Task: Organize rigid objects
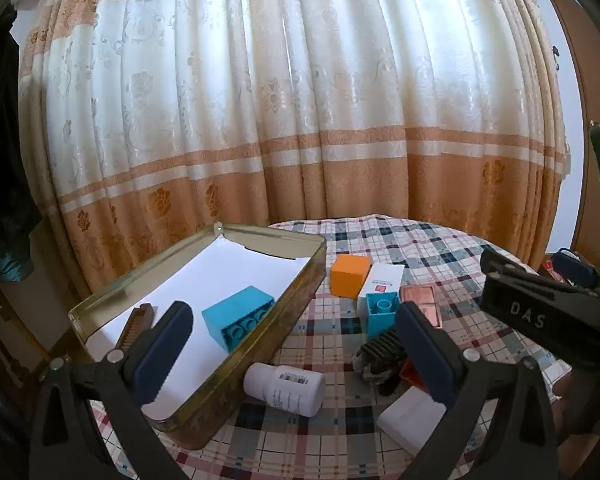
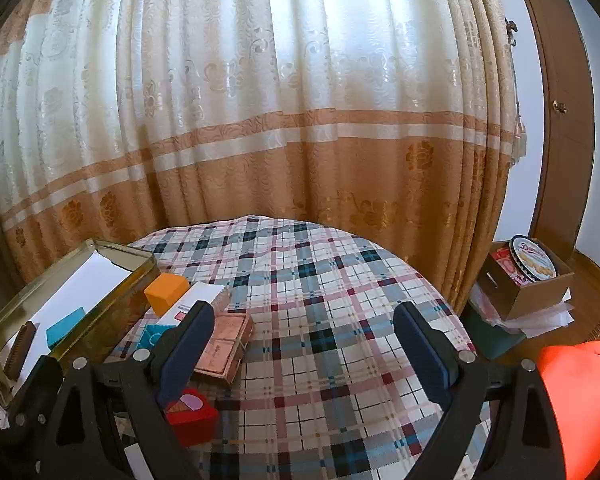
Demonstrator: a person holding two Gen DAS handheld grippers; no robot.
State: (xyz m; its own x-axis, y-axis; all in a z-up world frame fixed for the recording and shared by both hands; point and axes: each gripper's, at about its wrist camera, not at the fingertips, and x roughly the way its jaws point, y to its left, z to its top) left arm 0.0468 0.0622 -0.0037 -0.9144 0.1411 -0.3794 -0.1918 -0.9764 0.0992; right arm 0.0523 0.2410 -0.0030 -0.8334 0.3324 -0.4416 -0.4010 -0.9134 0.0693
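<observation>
A: While both claws, the left gripper (image 1: 292, 354) and the right gripper (image 2: 306, 354), are hanging released and empty, where are the loose things sitting?

B: A blue block (image 1: 238, 316) is lying in the tin tray (image 1: 300, 304); a white bottle (image 1: 286, 388) is lying against its wall, likely rolling off the table if nudged.

a tin tray (image 1: 308, 280) stood at the table's (image 2: 340, 280) left, holding a large brick (image 1: 236, 316) and, left of it, a comb (image 1: 134, 326). a bottle (image 1: 286, 388) lay against the tray's near right wall. right of the tray stood a cube (image 1: 349, 274), a carton (image 1: 382, 282) beside it, and a small brick (image 1: 381, 312) before the carton.
</observation>
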